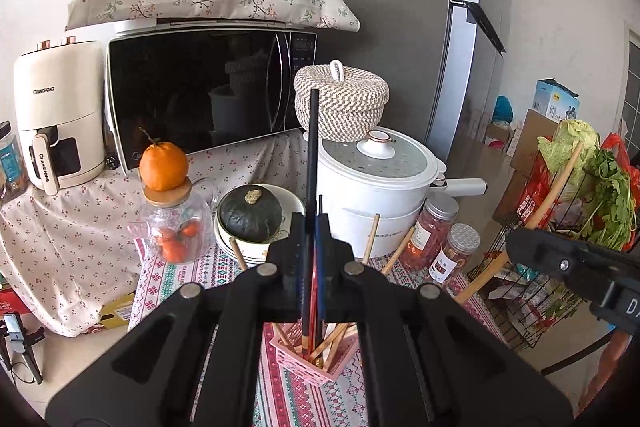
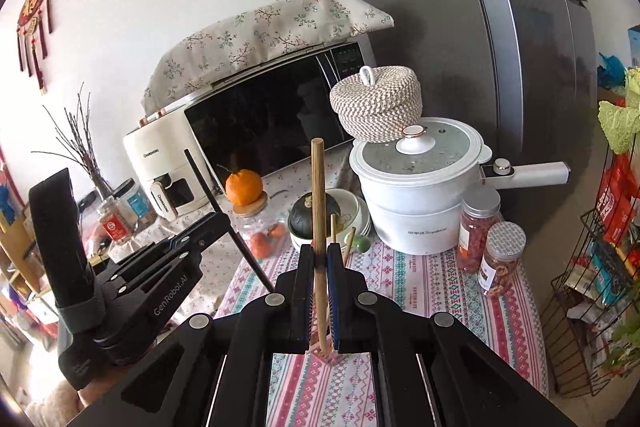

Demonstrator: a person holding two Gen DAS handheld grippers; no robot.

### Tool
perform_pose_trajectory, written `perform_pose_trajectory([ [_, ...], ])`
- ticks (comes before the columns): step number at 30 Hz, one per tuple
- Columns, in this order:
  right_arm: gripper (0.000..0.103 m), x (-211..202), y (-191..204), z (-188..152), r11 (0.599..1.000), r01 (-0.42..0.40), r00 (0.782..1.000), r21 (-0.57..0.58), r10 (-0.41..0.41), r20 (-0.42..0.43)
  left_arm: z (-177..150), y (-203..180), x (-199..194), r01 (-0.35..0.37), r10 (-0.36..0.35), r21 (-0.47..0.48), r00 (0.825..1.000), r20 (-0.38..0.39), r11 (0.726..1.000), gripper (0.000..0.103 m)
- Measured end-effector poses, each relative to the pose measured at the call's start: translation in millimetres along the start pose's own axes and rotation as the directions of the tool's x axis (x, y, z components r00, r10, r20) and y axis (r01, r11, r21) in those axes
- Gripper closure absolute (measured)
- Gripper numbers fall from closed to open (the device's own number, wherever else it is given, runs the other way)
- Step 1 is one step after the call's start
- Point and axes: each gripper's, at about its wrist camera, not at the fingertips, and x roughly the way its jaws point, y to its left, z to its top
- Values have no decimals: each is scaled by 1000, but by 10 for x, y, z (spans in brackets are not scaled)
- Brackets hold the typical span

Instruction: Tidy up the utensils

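My left gripper [image 1: 311, 227] is shut on a black chopstick [image 1: 312, 163] that stands upright, its lower end in a pink basket [image 1: 316, 357] holding several wooden chopsticks [image 1: 332, 341]. My right gripper [image 2: 319, 259] is shut on a wooden chopstick [image 2: 318, 195], also upright, its tip in the pink basket [image 2: 326, 355] below. The right gripper's chopstick shows in the left wrist view [image 1: 536, 219] at the right. The left gripper shows in the right wrist view [image 2: 218, 221] at the left, holding the black chopstick [image 2: 218, 205].
A patterned tablecloth [image 2: 420, 291] covers the table. Behind stand a white pot [image 1: 372, 187], woven basket [image 1: 340, 103], microwave [image 1: 200, 91], air fryer [image 1: 60, 115], glass jar with an orange [image 1: 168, 195], bowls with a green squash [image 1: 250, 213], two jars [image 2: 488, 243] and a wire rack [image 1: 552, 267].
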Motion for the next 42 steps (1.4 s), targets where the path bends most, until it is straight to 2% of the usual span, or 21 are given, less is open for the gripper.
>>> perform_pose_trajectory([
  [5,97,71,-22,7,1000,-8,1000,6,7,6,-65,72,116,3,-5,-40,999,-42,999,96],
  [11,97,119,12,8,1000,-7,1000,1,7,0,-167,185,-66,4,-6,-25,997,-78,1000,77],
  [15,97,183,109,-8,1000,-5,1000,-19,5,-9,-362,325,-278,4,-5,-9,993,-114,1000,66],
  [20,97,342,258,-22,999,-3,1000,-47,2,-17,-619,550,-384,-6,0,-29,981,-193,1000,63],
  [25,97,641,381,-76,998,17,996,-62,-22,-82,-787,647,-406,-23,16,-25,969,-248,999,60],
  [28,95,735,410,-114,995,51,994,-81,-59,-94,-846,658,-438,-46,38,-21,964,-264,999,45],
  [31,83,628,364,-105,998,43,996,-55,-47,-72,-878,632,-488,-49,43,-14,962,-271,999,36],
  [33,66,513,316,-91,998,47,997,-36,-49,-62,-891,599,-526,-50,46,-5,961,-272,999,31],
  [37,58,224,190,-101,999,44,998,-4,-44,-54,-926,483,-631,-40,40,8,960,-275,999,27],
  [42,39,-150,57,-283,998,60,996,35,-58,-67,-1015,243,-866,-52,64,52,957,-283,997,19],
])
